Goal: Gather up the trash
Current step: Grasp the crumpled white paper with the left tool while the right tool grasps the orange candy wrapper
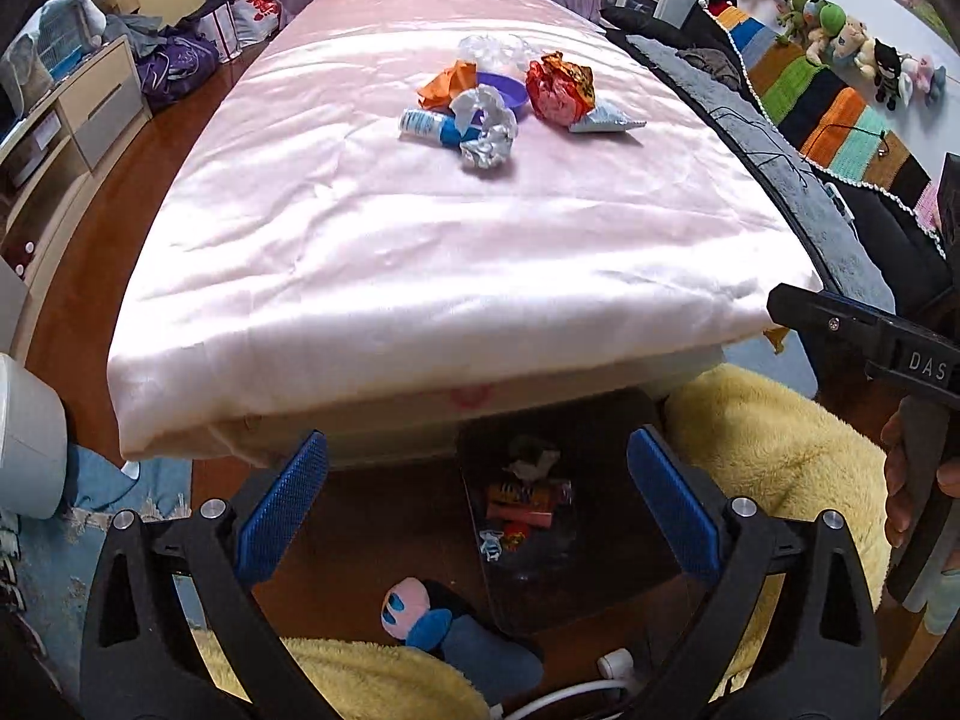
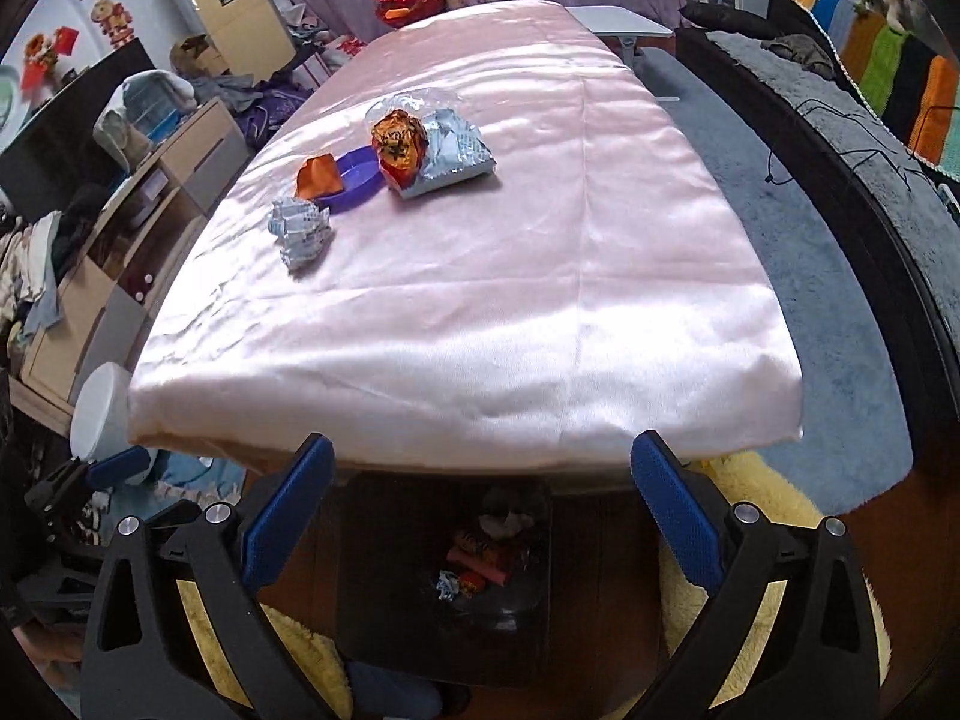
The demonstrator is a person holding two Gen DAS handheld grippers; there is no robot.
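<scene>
Trash lies in a cluster on the pink-covered table: a crumpled silver wrapper, an orange wrapper, a red-orange crumpled bag, a flat silver-blue packet, a blue-white tube, clear plastic and a purple dish. A dark bin on the floor below the table edge holds several wrappers. My left gripper and right gripper are open and empty above the bin.
A yellow fluffy rug and a plush toy lie on the floor. A white bin stands at the table's left corner. Drawers are on the left, a dark sofa with a striped blanket on the right.
</scene>
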